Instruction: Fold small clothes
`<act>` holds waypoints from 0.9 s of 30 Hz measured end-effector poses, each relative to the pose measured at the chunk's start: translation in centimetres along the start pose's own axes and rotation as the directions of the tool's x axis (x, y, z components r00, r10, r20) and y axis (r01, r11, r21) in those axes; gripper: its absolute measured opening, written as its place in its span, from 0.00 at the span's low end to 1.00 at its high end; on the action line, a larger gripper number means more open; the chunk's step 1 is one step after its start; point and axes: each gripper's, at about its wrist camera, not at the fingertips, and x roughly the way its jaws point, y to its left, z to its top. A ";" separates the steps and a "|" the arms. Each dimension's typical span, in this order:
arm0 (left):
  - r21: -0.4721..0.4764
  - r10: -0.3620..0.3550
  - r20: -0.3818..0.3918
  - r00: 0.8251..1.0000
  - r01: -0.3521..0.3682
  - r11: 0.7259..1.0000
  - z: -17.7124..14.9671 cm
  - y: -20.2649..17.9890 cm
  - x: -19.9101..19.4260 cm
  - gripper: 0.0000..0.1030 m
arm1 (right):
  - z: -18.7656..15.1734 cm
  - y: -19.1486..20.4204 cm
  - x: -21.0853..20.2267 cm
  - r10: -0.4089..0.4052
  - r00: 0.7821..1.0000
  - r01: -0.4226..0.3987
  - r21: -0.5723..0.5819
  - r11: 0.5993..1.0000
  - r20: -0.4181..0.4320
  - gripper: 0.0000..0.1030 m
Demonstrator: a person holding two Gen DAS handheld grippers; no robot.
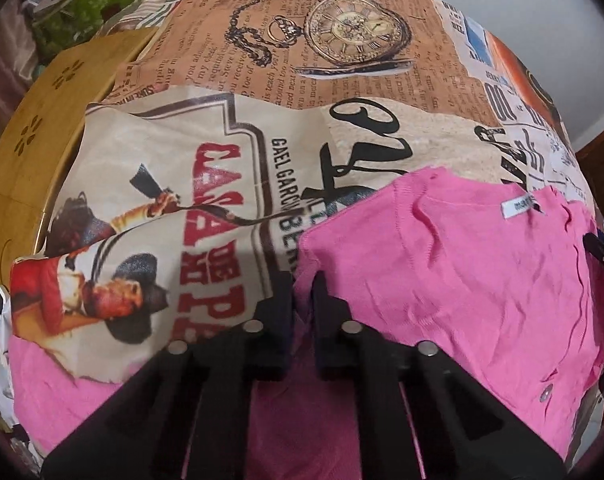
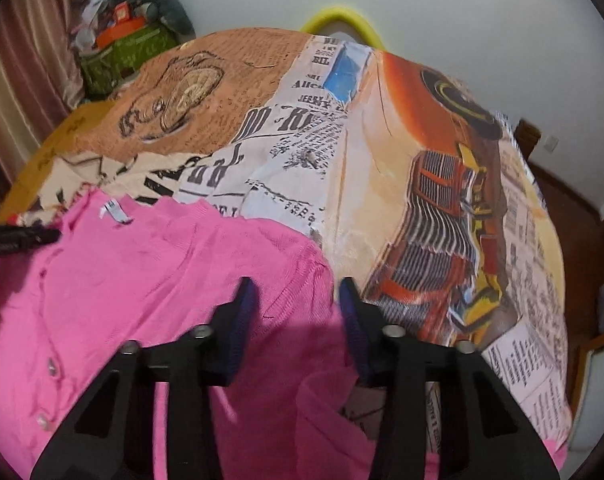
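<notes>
Pink cardigan (image 1: 462, 272) lies flat on the printed tablecloth (image 1: 302, 60). My left gripper (image 1: 302, 300) pinches its shoulder edge; my right gripper (image 2: 298, 312), half-closed, straddles the other shoulder. I should grip both evenly before lifting.

A tabletop draped in a cloth (image 2: 402, 168) printed with newspaper cuttings, a pocket watch and an old truck fills both views. A wooden surface (image 1: 42, 120) with cut-out flower shapes shows at left in the left wrist view. A plain pale wall (image 2: 442, 8) rises behind, with a pinkish curtain (image 2: 18, 72) at upper left beside a green patterned bag (image 2: 118, 56) heaped with clutter. A yellow curved rim (image 2: 342, 20) peeks over the far edge.
</notes>
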 end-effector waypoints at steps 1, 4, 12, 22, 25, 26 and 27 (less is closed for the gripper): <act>0.004 0.008 0.006 1.000 -0.008 1.000 0.0 -0.1 -0.2 0.06 | -0.1 0.2 0.0 0.010 1.000 -0.010 -0.004 1.000 -0.002 0.08; 0.040 0.036 0.055 0.998 -0.038 0.998 0.2 -1.2 -1.7 0.06 | -0.4 0.7 -0.4 -0.001 1.000 0.001 -0.026 1.000 0.001 0.05; 0.070 0.078 0.176 0.981 -0.091 0.993 3.8 -3.7 -5.0 0.05 | 1.2 -2.7 -2.7 -0.088 0.994 0.088 0.002 0.996 0.062 0.03; 0.044 0.119 0.176 0.977 -0.129 0.991 8.7 -5.4 -2.0 0.06 | 1.9 -5.8 -1.8 -0.182 0.982 0.181 0.036 0.983 0.055 0.03; 0.073 0.149 0.173 0.974 -0.163 0.984 8.4 -5.8 -0.9 0.09 | 1.5 -6.1 -1.2 -0.151 0.988 0.149 0.059 0.987 0.039 0.03; 0.089 0.155 0.172 0.973 -0.172 0.981 8.1 -5.9 -0.8 0.10 | 1.3 -5.9 -1.1 -0.147 0.989 0.145 0.056 0.988 0.033 0.03; 0.111 0.158 0.173 0.972 -0.179 0.978 7.7 -6.0 -0.9 0.11 | 1.1 -5.5 -1.4 -0.155 0.987 0.153 0.049 0.987 0.032 0.05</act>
